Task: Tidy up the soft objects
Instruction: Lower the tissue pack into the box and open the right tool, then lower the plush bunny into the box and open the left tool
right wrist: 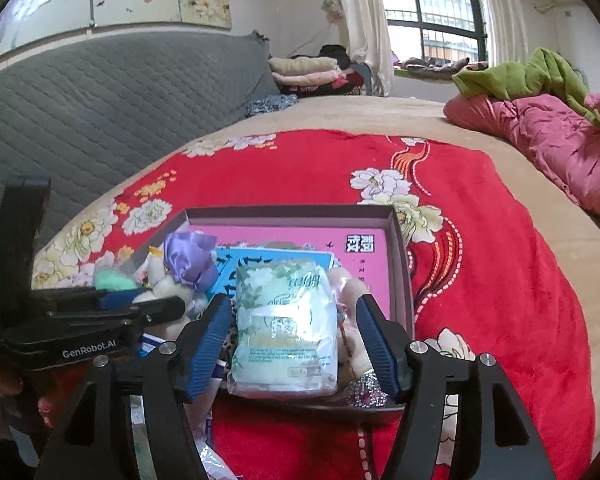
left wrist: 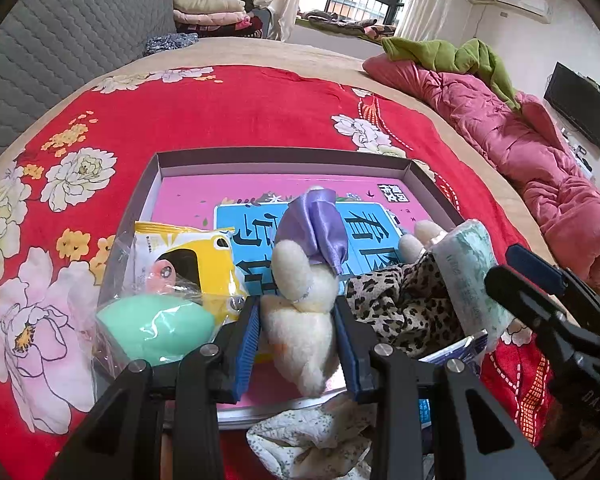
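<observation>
Tissue pack is standing between the right gripper's jaws, its long axis running from 6 toward 12 o'clock in the right wrist view; the blue pads are sitting clear of its sides at 9 and 3 o'clock — spread wide, pressing on nothing; the pack is resting at the near edge of the shallow box, leaning on the other soft things there. Beside it, at 9 o'clock, the left gripper is clamping the white plush toy at a middling width, the toy's long axis pointing toward 12 o'clock with its purple satin cap farthest out. Judging by this, the right hand is nearer the pack and is releasing it — a straight pull back toward 6 o'clock should clear it without tipping; the plush is waiting over the box above the pink book.
</observation>
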`<state>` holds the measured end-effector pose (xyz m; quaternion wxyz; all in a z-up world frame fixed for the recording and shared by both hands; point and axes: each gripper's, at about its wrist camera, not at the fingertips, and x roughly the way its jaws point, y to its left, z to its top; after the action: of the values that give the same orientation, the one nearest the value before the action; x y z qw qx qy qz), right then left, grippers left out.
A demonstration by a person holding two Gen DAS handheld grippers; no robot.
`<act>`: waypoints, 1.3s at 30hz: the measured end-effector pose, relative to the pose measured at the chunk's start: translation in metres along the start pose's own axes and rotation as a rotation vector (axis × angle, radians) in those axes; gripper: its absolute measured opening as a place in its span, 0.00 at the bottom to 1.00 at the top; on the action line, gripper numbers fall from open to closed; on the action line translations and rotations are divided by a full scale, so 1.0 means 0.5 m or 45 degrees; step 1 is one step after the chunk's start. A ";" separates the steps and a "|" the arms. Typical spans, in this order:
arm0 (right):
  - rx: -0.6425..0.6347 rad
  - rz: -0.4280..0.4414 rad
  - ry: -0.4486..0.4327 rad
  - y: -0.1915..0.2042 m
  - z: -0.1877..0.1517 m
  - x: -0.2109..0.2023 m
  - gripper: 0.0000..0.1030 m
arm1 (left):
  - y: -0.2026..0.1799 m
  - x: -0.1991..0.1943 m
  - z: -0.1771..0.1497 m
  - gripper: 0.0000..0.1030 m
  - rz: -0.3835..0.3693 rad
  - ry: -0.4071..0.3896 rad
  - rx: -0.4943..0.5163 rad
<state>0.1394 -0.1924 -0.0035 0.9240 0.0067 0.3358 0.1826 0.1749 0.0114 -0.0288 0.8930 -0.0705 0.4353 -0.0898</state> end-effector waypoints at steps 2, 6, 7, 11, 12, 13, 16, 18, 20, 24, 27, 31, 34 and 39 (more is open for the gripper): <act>0.004 -0.008 0.000 -0.003 0.001 -0.002 0.65 | 0.000 -0.001 0.000 0.36 -0.005 0.000 0.000; 0.002 -0.060 0.029 -0.012 -0.003 -0.003 0.65 | 0.001 -0.002 0.000 0.36 -0.011 0.001 -0.001; 0.004 -0.066 0.033 -0.016 -0.005 -0.005 0.65 | 0.001 -0.002 0.000 0.36 -0.015 0.002 -0.003; -0.020 -0.118 0.067 -0.024 -0.012 0.004 0.65 | 0.003 -0.002 0.000 0.36 -0.020 0.006 -0.012; -0.020 -0.129 0.068 -0.026 -0.012 0.008 0.65 | 0.004 -0.001 0.001 0.36 -0.020 0.006 -0.012; -0.022 -0.150 0.078 -0.028 -0.012 0.016 0.65 | 0.003 -0.001 0.001 0.36 -0.020 0.006 -0.009; -0.021 -0.198 0.113 -0.034 -0.021 0.037 0.65 | 0.004 0.001 0.001 0.36 -0.018 0.007 -0.003; -0.009 -0.209 0.125 -0.040 -0.026 0.043 0.65 | 0.005 0.001 0.002 0.37 -0.019 0.007 -0.003; 0.011 -0.200 0.109 -0.046 -0.022 0.037 0.65 | 0.004 0.000 0.001 0.37 -0.019 0.006 -0.002; 0.035 -0.181 0.070 -0.052 -0.015 0.024 0.65 | 0.002 0.000 0.000 0.42 -0.021 0.005 0.005; 0.046 -0.164 0.064 -0.052 -0.012 0.020 0.65 | -0.002 -0.002 0.001 0.48 -0.026 0.001 0.015; 0.048 -0.154 0.042 -0.048 -0.007 0.012 0.65 | -0.002 -0.006 0.001 0.49 -0.028 -0.005 0.012; 0.049 -0.153 0.026 -0.046 -0.004 0.005 0.67 | 0.000 -0.013 0.003 0.54 -0.042 -0.019 0.005; 0.065 -0.145 0.004 -0.049 0.000 -0.004 0.68 | -0.004 -0.031 0.009 0.57 -0.054 -0.062 0.011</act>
<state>0.1462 -0.2160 -0.0055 0.9319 0.0107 0.3416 0.1211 0.1690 0.0130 -0.0137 0.9015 -0.0780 0.4116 -0.1088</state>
